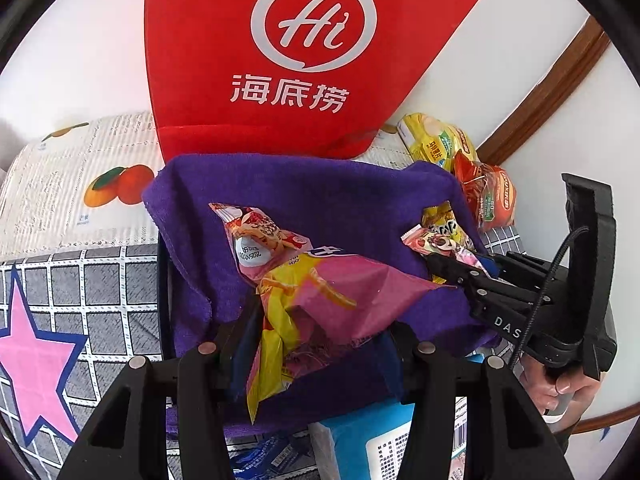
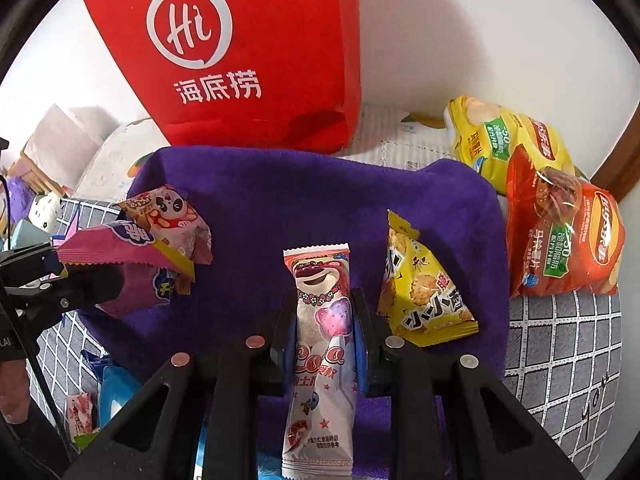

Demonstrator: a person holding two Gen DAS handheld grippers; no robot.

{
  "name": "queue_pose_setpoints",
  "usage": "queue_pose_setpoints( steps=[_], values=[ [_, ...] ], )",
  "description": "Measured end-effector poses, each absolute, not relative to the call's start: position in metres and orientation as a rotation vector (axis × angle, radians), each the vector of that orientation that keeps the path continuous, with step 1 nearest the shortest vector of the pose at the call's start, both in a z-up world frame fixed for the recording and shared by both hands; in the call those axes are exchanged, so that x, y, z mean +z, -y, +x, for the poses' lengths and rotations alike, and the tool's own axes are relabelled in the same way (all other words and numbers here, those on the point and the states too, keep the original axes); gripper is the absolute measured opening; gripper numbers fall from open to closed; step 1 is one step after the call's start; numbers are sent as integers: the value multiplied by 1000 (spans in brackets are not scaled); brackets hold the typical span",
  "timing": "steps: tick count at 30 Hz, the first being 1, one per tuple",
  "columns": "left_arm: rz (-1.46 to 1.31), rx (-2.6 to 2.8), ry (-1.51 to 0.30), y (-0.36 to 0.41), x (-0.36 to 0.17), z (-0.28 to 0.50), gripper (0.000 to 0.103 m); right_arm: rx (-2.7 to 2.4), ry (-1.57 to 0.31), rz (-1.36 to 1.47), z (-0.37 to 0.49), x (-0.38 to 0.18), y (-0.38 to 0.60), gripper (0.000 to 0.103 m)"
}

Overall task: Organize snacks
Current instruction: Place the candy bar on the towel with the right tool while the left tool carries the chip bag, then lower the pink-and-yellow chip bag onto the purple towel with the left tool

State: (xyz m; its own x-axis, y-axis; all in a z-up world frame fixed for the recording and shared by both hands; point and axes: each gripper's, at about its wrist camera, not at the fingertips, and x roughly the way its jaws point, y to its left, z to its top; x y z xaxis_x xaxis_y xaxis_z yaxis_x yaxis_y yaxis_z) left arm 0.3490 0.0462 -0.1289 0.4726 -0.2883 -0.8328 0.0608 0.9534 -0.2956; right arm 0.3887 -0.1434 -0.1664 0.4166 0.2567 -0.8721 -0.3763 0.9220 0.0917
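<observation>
Now left gripper (image 1: 316, 336) clamps pink-yellow bag (image 1: 304, 292); right gripper (image 2: 324, 320) clamps bear packet (image 2: 320, 320).

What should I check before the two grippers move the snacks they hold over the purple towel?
1. Right gripper shut on the bear packet: ok.
2. Left gripper shut on the pink-yellow bag: ok, the bag sits between the fingers.
3. Two grippers apart from each other: ok.
4. Purple towel has a free area: ok, middle is bare.
5. Yellow packet clear of the right gripper: ok, beside it, not touching.
6. Red bag open at the top: cannot tell.
</observation>
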Motion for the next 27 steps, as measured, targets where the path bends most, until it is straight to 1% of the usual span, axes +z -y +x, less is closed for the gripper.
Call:
queue_pose_setpoints(
  steps=[4,6,8,10,15,21,26,27],
  values=[
    [-252,-213,-1059,-47,-130,349,50,402,-1065,-130,388,-168,140,24],
    [-244,-211,-1059,-46,-130,349,50,403,-1054,-135,387,-166,138,29],
    [-240,-208,-1055,-44,-130,349,50,406,-1041,-136,386,-163,138,44],
    [-242,-207,-1052,-44,-130,349,50,410,-1024,-139,383,-159,138,51],
    [-255,-203,-1035,-45,-131,349,50,420,-991,-130,378,-146,142,51],
    [-216,-168,-955,-40,-126,347,50,402,-966,-126,373,-134,150,51],
    [-246,-171,-972,-43,-132,353,50,395,-949,-104,372,-127,159,51],
    [-247,-182,-981,-42,-134,354,52,394,-948,-103,372,-126,160,51]
  ],
)
